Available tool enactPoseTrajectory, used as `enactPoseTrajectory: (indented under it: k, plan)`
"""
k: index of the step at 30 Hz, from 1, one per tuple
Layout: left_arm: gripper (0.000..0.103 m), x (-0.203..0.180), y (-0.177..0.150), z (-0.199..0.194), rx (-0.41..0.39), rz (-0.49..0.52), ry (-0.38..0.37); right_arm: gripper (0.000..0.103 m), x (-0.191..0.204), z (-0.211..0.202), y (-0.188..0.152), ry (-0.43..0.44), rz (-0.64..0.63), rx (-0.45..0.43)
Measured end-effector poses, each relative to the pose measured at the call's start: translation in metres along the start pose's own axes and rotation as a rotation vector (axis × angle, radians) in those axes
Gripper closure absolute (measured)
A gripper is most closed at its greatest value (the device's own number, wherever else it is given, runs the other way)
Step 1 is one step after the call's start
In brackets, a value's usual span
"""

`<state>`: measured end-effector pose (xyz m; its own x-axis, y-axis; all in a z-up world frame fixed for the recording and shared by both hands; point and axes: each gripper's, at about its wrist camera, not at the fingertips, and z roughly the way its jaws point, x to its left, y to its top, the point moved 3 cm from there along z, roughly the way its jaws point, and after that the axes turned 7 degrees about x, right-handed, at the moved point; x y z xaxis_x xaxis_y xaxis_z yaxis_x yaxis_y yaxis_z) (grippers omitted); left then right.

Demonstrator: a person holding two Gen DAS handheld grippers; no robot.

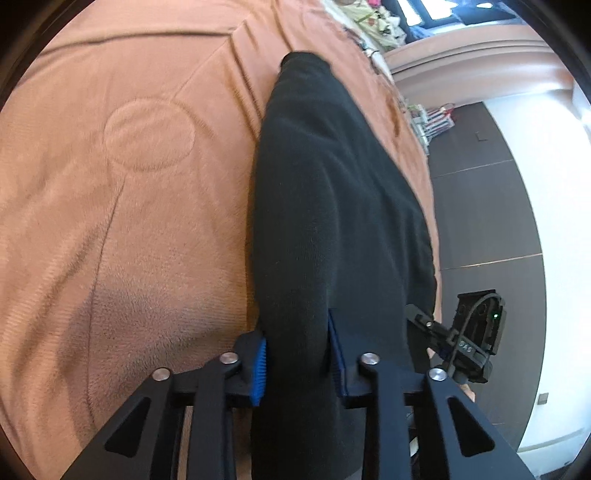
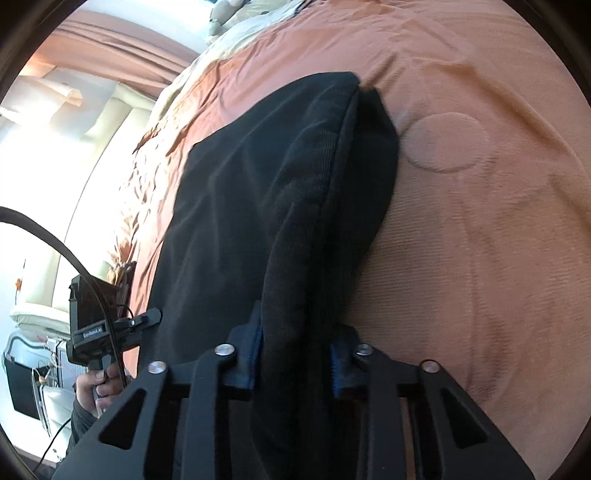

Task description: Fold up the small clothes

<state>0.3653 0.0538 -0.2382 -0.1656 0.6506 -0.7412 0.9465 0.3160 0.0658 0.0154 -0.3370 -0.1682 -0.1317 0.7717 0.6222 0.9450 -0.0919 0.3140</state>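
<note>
A black garment [image 1: 325, 184] lies stretched along an orange-brown bedspread [image 1: 110, 206], running away from the camera. My left gripper [image 1: 299, 360] is shut on its near edge, with the fabric bunched between the blue pads [image 1: 260, 363]. In the right wrist view the same garment [image 2: 258, 184] shows a folded layer with a seam along its right side. My right gripper [image 2: 295, 360] is shut on that thick near edge. Each gripper appears in the other's view: the right one [image 1: 461, 343] beside the cloth, the left one [image 2: 110, 328] held by a hand [image 2: 92, 387].
The bedspread [image 2: 480, 240] extends wide around the garment, with a stitched round patch [image 2: 443, 142] near it. Pillows or printed bedding [image 1: 373, 22] lie at the far end. The bed's edge drops to a dark floor [image 1: 480, 203]. A cable [image 2: 55, 243] trails from the left gripper.
</note>
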Motion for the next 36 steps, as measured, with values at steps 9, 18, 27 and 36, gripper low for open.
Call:
enactPoseTrajectory:
  k: [9, 18, 27, 36]
  plan:
    - [0.080, -0.001, -0.004, -0.044, -0.043, 0.034, 0.013, 0.082, 0.024, 0.013, -0.009, 0.016, -0.052, 0.027]
    - [0.080, 0.011, -0.025, -0.070, -0.059, 0.014, 0.028, 0.082, 0.040, 0.035, -0.016, 0.035, -0.060, 0.060]
    - [0.077, 0.009, -0.031, -0.061, -0.029, 0.017, 0.048, 0.082, 0.041, 0.029, -0.025, 0.013, -0.021, 0.055]
    - [0.061, 0.026, -0.010, -0.042, -0.003, -0.053, 0.089, 0.051, 0.019, 0.030, -0.002, 0.048, 0.054, 0.001]
